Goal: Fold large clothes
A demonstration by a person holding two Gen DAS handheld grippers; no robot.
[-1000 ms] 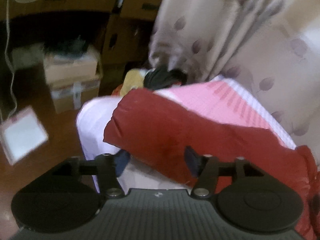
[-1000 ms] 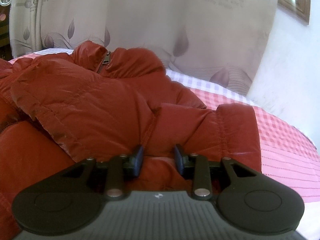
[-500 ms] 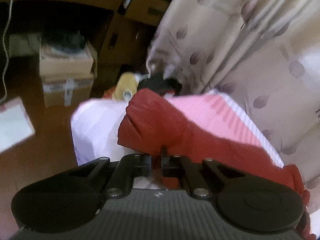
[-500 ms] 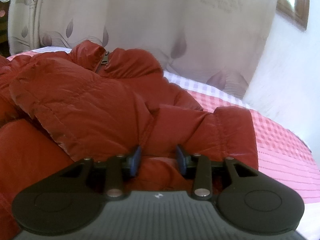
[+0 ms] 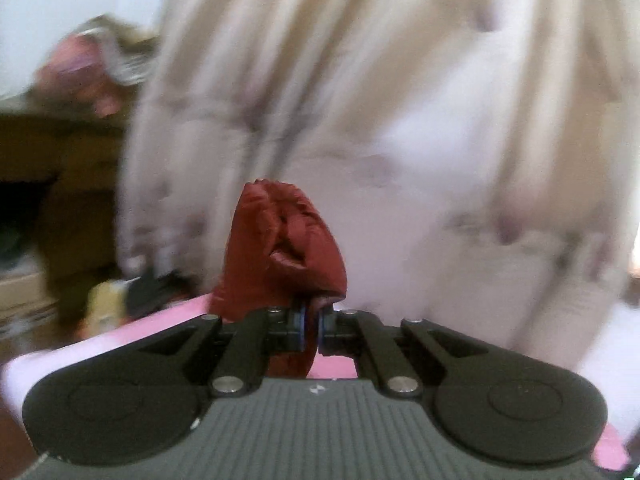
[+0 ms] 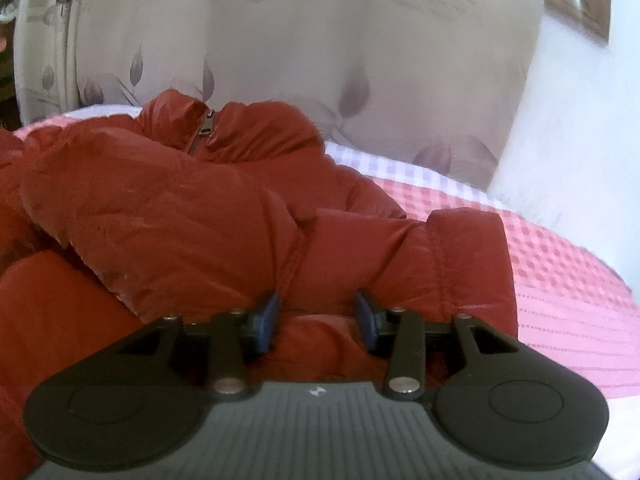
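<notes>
A red puffer jacket (image 6: 192, 220) lies spread on a bed with a pink checked cover (image 6: 560, 280); its zipper and collar (image 6: 204, 132) sit at the far side. My right gripper (image 6: 316, 320) is open, its jaws resting on the jacket beside a folded sleeve cuff (image 6: 468, 264). My left gripper (image 5: 310, 326) is shut on a bunched part of the jacket (image 5: 284, 248), which stands up in front of the fingers, lifted above the bed. The left wrist view is motion-blurred.
A beige leaf-patterned curtain (image 6: 320, 48) hangs behind the bed, with a white wall (image 6: 580, 140) to its right. In the left wrist view, dark wooden furniture (image 5: 60, 184) and a cardboard box (image 5: 20, 296) stand at the left, past the bed edge (image 5: 80, 348).
My left gripper closed on the jacket's edge and lifted it up, swinging toward the curtain. My right gripper stayed open and nearly still on the jacket.
</notes>
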